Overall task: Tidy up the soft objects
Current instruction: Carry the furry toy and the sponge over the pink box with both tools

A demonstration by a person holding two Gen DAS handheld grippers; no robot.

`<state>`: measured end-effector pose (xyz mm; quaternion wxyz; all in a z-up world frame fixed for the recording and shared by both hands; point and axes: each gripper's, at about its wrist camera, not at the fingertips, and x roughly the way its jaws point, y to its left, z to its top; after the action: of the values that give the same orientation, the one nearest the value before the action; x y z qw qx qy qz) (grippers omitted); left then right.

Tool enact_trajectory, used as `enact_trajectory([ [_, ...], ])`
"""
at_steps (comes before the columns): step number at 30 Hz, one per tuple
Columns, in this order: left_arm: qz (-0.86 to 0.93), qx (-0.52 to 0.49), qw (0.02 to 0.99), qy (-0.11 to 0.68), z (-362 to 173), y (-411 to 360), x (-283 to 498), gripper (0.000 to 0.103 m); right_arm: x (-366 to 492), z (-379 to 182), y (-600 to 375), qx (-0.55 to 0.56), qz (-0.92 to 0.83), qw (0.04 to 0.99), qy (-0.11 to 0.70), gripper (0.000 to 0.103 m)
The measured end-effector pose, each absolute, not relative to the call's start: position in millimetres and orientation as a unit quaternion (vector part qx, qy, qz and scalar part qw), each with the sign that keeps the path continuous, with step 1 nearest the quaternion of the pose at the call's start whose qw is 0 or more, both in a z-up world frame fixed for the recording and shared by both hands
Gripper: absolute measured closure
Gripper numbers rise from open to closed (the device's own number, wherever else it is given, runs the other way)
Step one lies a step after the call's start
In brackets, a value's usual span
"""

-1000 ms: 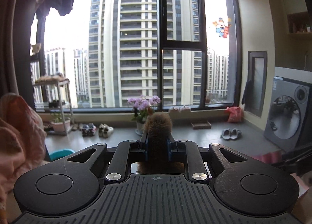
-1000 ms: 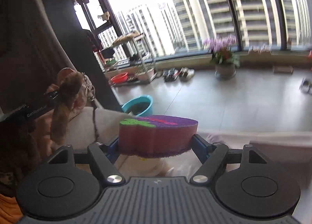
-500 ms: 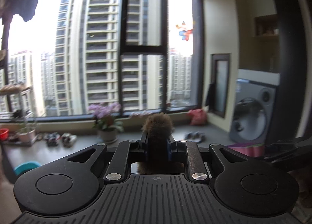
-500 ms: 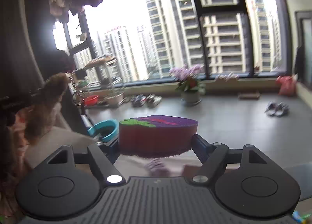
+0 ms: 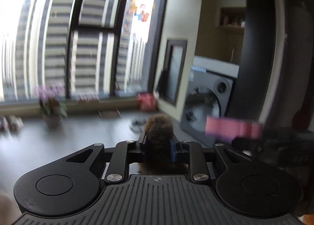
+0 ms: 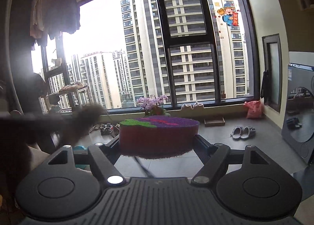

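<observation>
My left gripper (image 5: 158,142) is shut on a brown furry toy (image 5: 158,127), which sticks up between the jaws; it shows blurred at the left of the right wrist view (image 6: 86,121). My right gripper (image 6: 158,142) is shut on a thick red sponge with a purple and green top (image 6: 159,132). The sponge also shows as a pink blur at the right of the left wrist view (image 5: 233,129). Both are held in the air, facing the window.
A big window (image 6: 186,48) faces tower blocks. On the floor are a pot of purple orchids (image 6: 153,105), slippers (image 6: 243,132), shoes (image 6: 106,127), a pink bag (image 6: 253,109). A washing machine (image 6: 300,119) stands right. Clothes (image 6: 57,13) hang top left.
Both grippers have swung to the right, away from the pink bedding and the blue basin, toward the window and the washing machine. Each keeps its hold on its object.
</observation>
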<state>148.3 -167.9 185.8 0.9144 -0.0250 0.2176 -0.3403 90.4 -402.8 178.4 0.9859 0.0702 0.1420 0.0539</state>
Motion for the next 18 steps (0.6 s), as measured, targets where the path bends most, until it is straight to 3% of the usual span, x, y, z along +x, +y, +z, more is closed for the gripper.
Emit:
enact_trajectory([
  [3, -0.341, -0.035, 0.863, 0.372, 91, -182, 192, 0.07, 107, 153, -395, 0.079, 0.056, 0.981, 0.17, 0.027],
  [6, -0.293, -0.051, 0.86, 0.415, 36, -169, 211, 0.071, 122, 127, -384, 0.096, 0.062, 0.973, 0.199, 0.027],
  [13, -0.29, -0.048, 0.893, 0.341, 62, -121, 200, 0.071, 151, 68, -349, 0.1, 0.068, 0.963, 0.239, 0.027],
  [15, -0.282, -0.033, 0.9, 0.332, 68, -112, 185, 0.071, 161, 46, -334, 0.07, 0.058, 0.963, 0.253, 0.022],
  [16, -0.277, -0.029, 0.901, 0.333, 68, -106, 179, 0.071, 165, 35, -325, 0.042, 0.045, 0.963, 0.261, 0.015],
  [18, -0.272, -0.024, 0.902, 0.335, 73, -110, 162, 0.071, 173, 16, -307, -0.006, 0.025, 0.96, 0.279, 0.014],
])
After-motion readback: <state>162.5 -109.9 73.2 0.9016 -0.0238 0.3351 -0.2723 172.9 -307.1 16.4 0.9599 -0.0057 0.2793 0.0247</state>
